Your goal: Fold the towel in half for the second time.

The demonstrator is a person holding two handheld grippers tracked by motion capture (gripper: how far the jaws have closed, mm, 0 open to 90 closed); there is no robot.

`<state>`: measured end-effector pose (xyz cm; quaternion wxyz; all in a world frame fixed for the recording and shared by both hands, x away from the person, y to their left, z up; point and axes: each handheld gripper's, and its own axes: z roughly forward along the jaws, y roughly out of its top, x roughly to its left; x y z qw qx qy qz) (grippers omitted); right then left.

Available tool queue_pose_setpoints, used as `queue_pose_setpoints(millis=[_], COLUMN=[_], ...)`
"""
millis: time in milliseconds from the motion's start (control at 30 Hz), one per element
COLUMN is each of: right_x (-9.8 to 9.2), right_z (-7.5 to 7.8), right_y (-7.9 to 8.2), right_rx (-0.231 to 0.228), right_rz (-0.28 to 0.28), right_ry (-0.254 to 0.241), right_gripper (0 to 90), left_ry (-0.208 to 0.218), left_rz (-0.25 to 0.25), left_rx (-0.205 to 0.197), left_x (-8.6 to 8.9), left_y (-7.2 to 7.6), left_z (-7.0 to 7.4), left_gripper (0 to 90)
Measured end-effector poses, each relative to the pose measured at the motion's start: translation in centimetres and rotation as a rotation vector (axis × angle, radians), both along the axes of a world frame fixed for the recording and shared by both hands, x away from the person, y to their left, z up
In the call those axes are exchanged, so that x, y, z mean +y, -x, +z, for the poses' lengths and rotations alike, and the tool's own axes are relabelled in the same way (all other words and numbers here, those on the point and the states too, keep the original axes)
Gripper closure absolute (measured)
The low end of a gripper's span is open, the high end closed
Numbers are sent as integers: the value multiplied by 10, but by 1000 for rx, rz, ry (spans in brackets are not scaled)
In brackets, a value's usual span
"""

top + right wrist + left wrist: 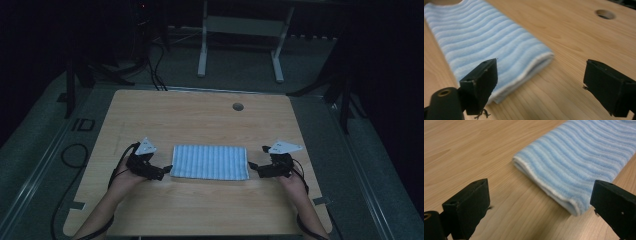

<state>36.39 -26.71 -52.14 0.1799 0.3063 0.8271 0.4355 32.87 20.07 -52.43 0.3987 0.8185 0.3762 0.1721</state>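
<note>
Lying flat: a folded towel [209, 162] at the middle of the counter [200, 120], toward its near edge, between the two grippers.
Towel fabric: soft terry with a ribbed nap, pale blue and white stripes, a white hem; folded into a long rectangle with rounded, layered ends [564, 167].
Counter surface: smooth light wood grain, rounded corners, a round cable hole [238, 106] at the far side.
Left gripper [166, 171]: matte black blocky jaws spread wide, nothing between them, just beside the towel's left end, not touching.
Right gripper [251, 166]: jaws likewise spread and empty, just off the towel's right end [499, 50].
Grey plates: three-cornered, flat, one atop each gripper.
Hard to make out: the room beyond the counter is dark; white frame legs [202, 55] on the floor show dimly.
Cut off: the towel's far parts leave both gripper views; the forearms run off the bottom edge.
</note>
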Motion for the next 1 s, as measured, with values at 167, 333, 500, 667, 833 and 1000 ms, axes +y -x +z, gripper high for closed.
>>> queue_pose_setpoints(millis=[167,333,500,667,833,1000], right_x=[-17,-29,-41,-56,-69,-81], right_z=[-6,-12,-17,-20,-24,-26], right_y=[7,13,21,30,37,44], right_rx=[-10,-3,13,7,14,26], right_rz=[-63,-110,-167,-227,-295,-346], right_ry=[-5,18,23,7,5,-12], right_gripper=[117,117,118,108,108,109], left_ry=[8,24,10,42,63,78], left_rz=[32,56,62,94,122,149], left_rx=[1,5,20,18,24,18], left_x=[11,23,34,46,56,65], left_y=[5,11,18,26,32,38], left_z=[-3,-8,-16,-20,-24,-25], left_gripper=[30,30,30,30,30,30])
